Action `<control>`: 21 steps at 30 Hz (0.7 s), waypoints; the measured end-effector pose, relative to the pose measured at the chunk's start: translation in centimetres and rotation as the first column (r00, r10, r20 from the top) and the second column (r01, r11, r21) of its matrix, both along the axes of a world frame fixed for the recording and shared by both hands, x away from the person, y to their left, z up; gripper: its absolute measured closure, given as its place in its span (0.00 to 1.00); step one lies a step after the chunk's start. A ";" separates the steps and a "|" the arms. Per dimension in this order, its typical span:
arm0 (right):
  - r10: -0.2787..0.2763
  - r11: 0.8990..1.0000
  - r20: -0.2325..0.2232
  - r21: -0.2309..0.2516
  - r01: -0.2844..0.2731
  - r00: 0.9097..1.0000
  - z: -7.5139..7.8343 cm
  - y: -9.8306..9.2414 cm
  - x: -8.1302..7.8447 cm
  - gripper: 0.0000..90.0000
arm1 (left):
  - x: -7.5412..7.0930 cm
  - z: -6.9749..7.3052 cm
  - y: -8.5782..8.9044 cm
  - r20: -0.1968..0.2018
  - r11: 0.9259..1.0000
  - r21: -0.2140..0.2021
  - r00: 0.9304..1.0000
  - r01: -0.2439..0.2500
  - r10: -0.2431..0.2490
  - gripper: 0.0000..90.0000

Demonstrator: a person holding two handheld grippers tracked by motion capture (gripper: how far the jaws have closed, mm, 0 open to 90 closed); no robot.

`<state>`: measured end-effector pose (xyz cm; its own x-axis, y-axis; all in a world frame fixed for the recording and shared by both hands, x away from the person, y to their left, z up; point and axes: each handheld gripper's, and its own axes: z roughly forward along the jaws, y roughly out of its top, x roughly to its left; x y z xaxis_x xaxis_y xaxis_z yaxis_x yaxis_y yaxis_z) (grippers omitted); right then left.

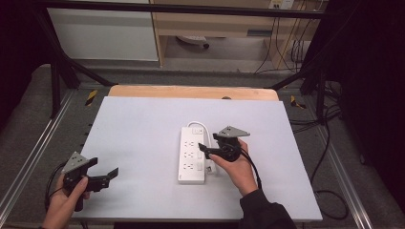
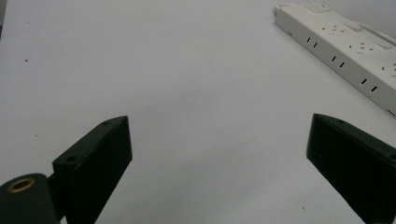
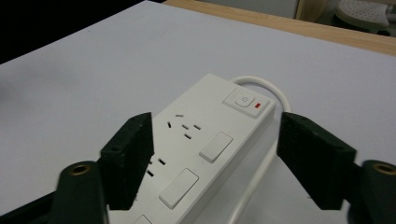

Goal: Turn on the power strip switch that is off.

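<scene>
**Q:** Where is the power strip?

**A:** The white power strip (image 1: 193, 154) lies lengthwise near the middle of the pale grey table (image 1: 138, 138), its main switch (image 3: 245, 101) at the far end, a small red mark beside it. Its white cord (image 1: 204, 128) loops out from that far end and runs back along the strip's right side. Sockets and rocker switches line its top face.

**Q:** And your right gripper?

**A:** My right gripper (image 1: 210, 149) sits at the strip's right edge, my right hand (image 1: 239, 167) behind it. In the right gripper view, my two black jaws stand wide apart, one over the strip's near left side, the other out over the cord. They grip nothing. Whether they touch the strip, I cannot tell.

**Q:** The left one?

**A:** My left gripper (image 1: 105, 174) is held in my left hand (image 1: 64, 202) at the table's near left corner, well apart from the strip. Its jaws also gape, with bare table between them.
</scene>
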<state>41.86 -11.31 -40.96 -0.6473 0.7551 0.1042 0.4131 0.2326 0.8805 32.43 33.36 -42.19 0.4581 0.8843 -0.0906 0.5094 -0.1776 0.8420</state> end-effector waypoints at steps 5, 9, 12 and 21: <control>-0.027 0.999 0.011 -0.018 0.027 1.000 0.5 0.2 -0.2 0.08 | 0.0 -0.1 0.0 -0.004 1.000 0.003 1.000 -0.006 0.006 0.08; -0.040 0.999 0.018 -0.017 0.040 0.999 1.1 0.3 -0.4 0.03 | 0.0 -0.1 -0.1 -0.002 1.000 0.002 1.000 -0.005 0.005 0.08; -0.023 1.000 0.022 -0.011 0.024 0.999 1.5 0.2 -0.7 0.03 | 0.0 -0.1 -0.1 -0.002 1.000 0.001 1.000 -0.004 0.004 0.08; -0.053 0.999 0.061 0.015 0.052 0.997 3.0 -1.3 -1.3 0.04 | 0.0 -0.1 -0.1 -0.008 1.000 0.011 1.000 -0.002 0.002 0.08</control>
